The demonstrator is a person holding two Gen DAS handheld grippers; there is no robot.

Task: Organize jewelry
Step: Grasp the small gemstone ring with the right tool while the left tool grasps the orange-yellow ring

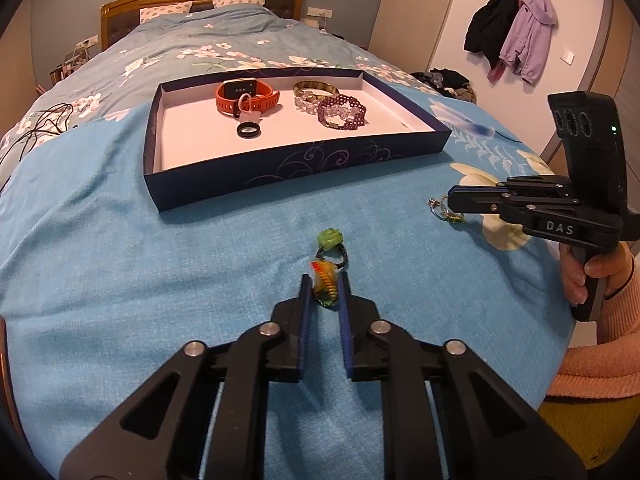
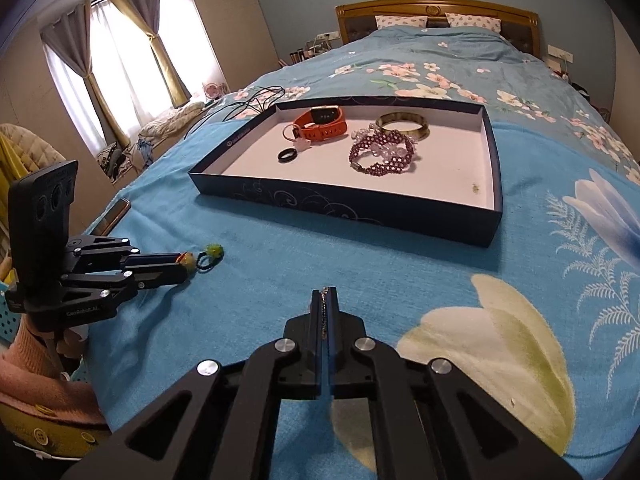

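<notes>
Two grips on: your left gripper (image 1: 325,286) pinches the orange-green charm (image 1: 325,287) just short of the tray (image 1: 296,168), your right gripper (image 2: 325,300) clamps a thin chain (image 2: 324,312) nearby.

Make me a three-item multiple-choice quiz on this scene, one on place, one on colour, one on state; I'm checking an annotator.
1. Where is the black ring?
A. in the box
B. on the blanket
C. on a pillow

2. What colour is the watch strap?
A. green
B. orange
C. white

3. How does the right gripper stand?
A. wide open
B. half open, holding nothing
C. shut on a thin chain

Answers: 1 A, it lies on the box's white floor; 2 B, the band is orange; 3 C, the chain shows between closed fingers.
</notes>
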